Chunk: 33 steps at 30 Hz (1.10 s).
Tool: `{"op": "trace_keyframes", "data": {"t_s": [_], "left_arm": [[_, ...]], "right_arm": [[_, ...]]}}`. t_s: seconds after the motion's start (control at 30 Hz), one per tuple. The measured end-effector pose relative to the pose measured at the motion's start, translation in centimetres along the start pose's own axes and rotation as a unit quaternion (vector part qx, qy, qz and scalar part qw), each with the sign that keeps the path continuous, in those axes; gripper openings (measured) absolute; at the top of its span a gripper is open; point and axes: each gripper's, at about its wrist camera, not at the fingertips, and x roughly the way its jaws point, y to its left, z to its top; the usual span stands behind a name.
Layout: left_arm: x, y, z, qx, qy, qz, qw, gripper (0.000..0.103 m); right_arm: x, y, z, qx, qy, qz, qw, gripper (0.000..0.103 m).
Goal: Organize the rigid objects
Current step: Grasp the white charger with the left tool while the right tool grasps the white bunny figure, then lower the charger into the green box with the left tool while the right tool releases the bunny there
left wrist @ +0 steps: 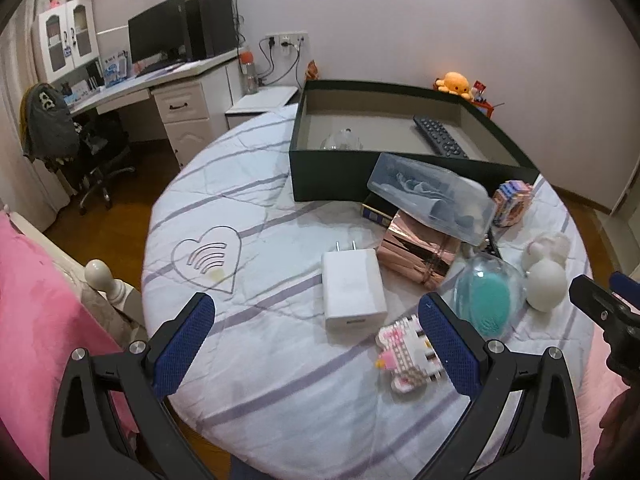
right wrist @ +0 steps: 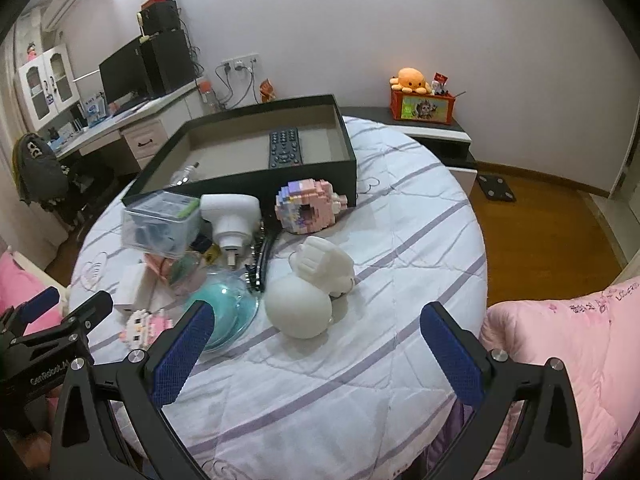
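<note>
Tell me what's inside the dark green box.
Inside the dark green box lies a black remote control flat on the floor, and a clear glassy item near the front wall. That wall hides the front strip of the floor.

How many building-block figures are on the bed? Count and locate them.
2. One pink-and-white block figure lies near the front edge by the white charger; one pastel block figure sits against the dark box. Clutter may hide others.

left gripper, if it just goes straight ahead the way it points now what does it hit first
Most likely the white charger block, which lies on the bed cover almost centred between the open fingers of the left gripper. Depth is hard to judge in the fisheye view.
</note>
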Motion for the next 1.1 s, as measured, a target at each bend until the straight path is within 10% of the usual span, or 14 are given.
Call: {"op": "trace_keyframes", "data": {"t_s": [0.53, 0.8, 1.1], "left_arm": [[6.4, 0.1, 0.5, -0.014, 0.046, -0.026, 0.9985, 0.098], [5.5, 0.8, 0.4, 0.004, 0.034, -0.038, 0.9987, 0.040], [4.7, 2.0, 0.5, -0.014, 0.031, -0.054, 0.9980, 0.040]], "right_arm": [[6.7, -1.1, 0.4, 0.038, 0.052, 0.000, 0.998, 0.090], [6.9, -1.1, 0.0, 0.018, 0.041, 0.001, 0.999, 0.051], [5.8, -1.8, -0.1, 0.026, 0.034, 0.020, 0.999, 0.051]]}}
